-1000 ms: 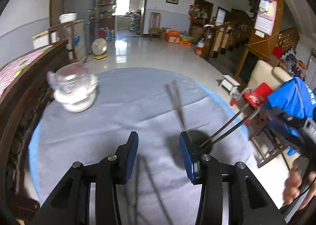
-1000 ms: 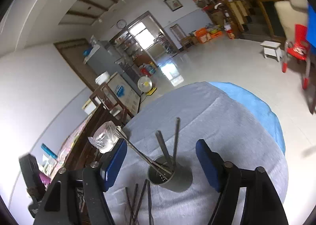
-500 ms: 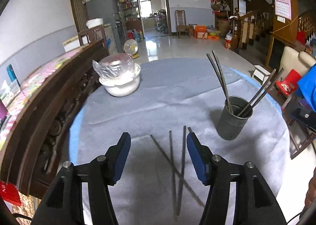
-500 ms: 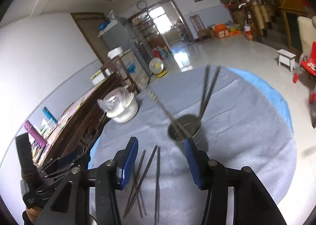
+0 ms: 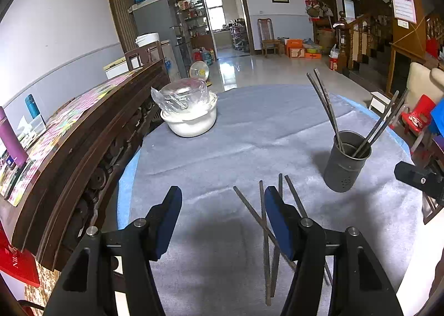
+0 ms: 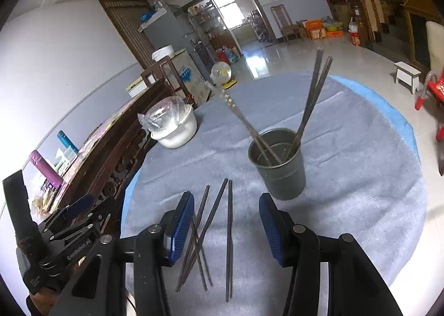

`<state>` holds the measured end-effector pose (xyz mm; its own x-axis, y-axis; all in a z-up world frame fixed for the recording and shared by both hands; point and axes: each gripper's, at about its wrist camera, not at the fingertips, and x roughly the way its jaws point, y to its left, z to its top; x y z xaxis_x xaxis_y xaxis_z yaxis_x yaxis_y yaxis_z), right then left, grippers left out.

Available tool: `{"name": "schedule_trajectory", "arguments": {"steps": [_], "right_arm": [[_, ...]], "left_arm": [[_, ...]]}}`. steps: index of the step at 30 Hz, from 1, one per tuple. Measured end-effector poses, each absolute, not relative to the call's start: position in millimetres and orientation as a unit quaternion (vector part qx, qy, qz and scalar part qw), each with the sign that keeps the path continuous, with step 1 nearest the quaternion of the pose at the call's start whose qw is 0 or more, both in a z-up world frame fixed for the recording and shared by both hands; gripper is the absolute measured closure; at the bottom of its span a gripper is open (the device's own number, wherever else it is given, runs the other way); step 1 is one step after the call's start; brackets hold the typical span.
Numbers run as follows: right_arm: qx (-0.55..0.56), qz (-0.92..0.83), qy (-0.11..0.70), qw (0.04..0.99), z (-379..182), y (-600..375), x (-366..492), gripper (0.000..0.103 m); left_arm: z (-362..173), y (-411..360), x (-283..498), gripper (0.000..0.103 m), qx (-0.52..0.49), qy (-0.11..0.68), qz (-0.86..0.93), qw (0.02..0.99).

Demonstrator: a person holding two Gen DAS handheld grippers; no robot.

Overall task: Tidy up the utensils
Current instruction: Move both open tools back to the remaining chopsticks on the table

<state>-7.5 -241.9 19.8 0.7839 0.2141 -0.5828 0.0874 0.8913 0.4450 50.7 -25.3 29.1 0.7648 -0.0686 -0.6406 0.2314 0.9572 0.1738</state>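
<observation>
A dark metal utensil holder [image 5: 345, 162] stands on the grey-covered round table [image 5: 249, 127] with several dark chopsticks leaning in it; it also shows in the right wrist view [image 6: 280, 166]. Several loose dark chopsticks [image 5: 266, 232] lie crossed on the cloth near me, also seen in the right wrist view [image 6: 211, 232]. My left gripper [image 5: 222, 221] is open and empty, its right finger over the loose chopsticks. My right gripper [image 6: 224, 230] is open and empty above the loose chopsticks, the holder just beyond it.
A white bowl with a plastic-wrapped glass bowl on top [image 5: 190, 113] sits at the table's far left. A dark wooden sideboard [image 5: 83, 144] runs along the left edge. The left gripper's body shows in the right wrist view [image 6: 55, 238]. Chairs and a stool stand on the right.
Both grippers have pulled back from the holder and lowered toward the near side of the table. The loose chopsticks have come into view under both. Both stay open and empty.
</observation>
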Motion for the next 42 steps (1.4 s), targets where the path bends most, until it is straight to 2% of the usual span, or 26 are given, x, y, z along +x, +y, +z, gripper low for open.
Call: {"name": "schedule_trajectory", "arguments": {"steps": [17,42], "right_arm": [[0.214,0.043,0.359,0.907,3,-217,6,0.048],[0.181,0.048,0.409,0.893,-27,-191,28,0.048]], "left_arm": [[7,-9,57,0.040,0.115,0.360,-0.070,0.923],[-50,35,97,0.040,0.000,0.500,-0.095,0.861]]}}
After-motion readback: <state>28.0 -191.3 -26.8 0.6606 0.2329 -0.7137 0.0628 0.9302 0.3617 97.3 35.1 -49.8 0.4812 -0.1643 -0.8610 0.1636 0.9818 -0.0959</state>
